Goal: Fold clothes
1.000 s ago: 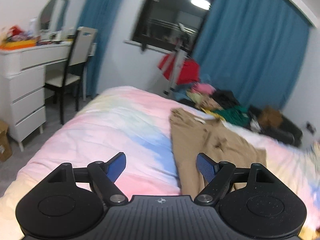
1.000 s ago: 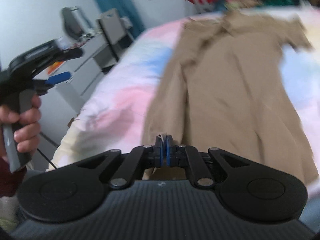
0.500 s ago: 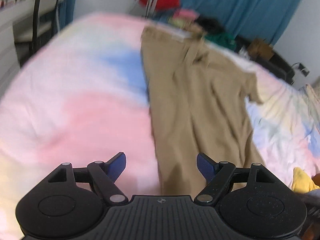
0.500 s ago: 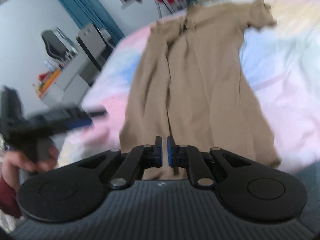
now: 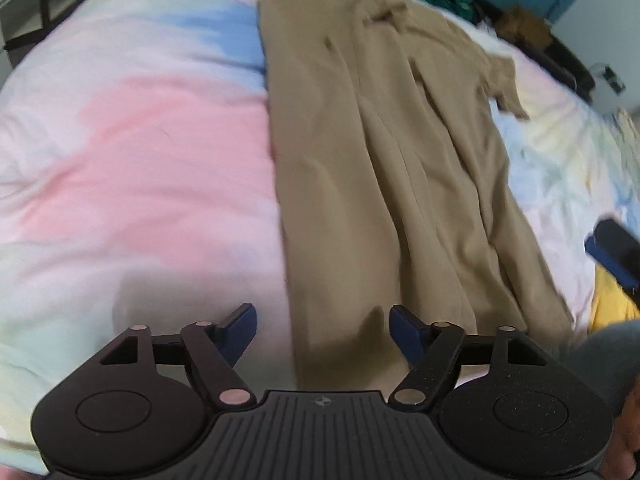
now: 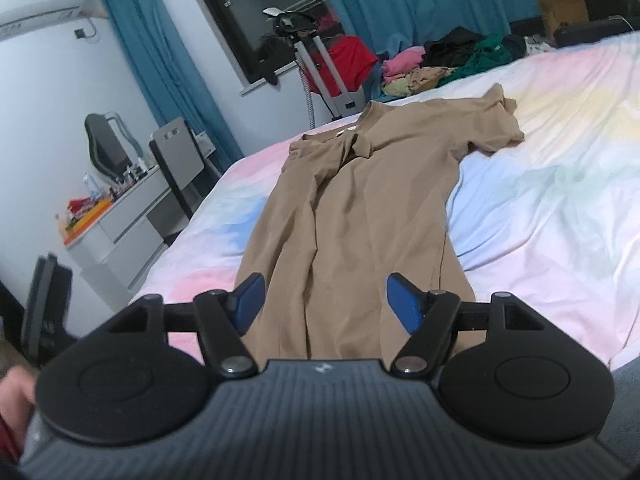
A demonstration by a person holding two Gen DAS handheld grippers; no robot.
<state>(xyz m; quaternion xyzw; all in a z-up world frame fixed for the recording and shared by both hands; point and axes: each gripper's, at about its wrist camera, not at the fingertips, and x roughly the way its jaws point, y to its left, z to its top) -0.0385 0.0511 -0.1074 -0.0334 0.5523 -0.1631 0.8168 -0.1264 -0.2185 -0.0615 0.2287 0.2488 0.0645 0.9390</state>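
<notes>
The tan shirt (image 6: 360, 208) lies lengthwise on the pastel bedcover (image 6: 560, 208), collar at the far end and hem nearest the tongs. Its left side appears already folded inward, giving a straight edge on that side, while the right sleeve (image 6: 496, 128) remains spread outward. Judged progress: early; the right side fold and the crosswise folds are still to be done. The left gripper (image 5: 322, 330) is wide open and holds nothing; it hangs over the hem at the shirt's left edge. The right gripper (image 6: 324, 300) is likewise wide open and empty, positioned above the hem. Open bedcover extends on both sides of the shirt, giving room for sweeping the cloth across. A yellow garment (image 5: 612, 300) lies near the right hem corner, and a pile of clothes (image 6: 440, 64) sits beyond the far edge of the bed.
</notes>
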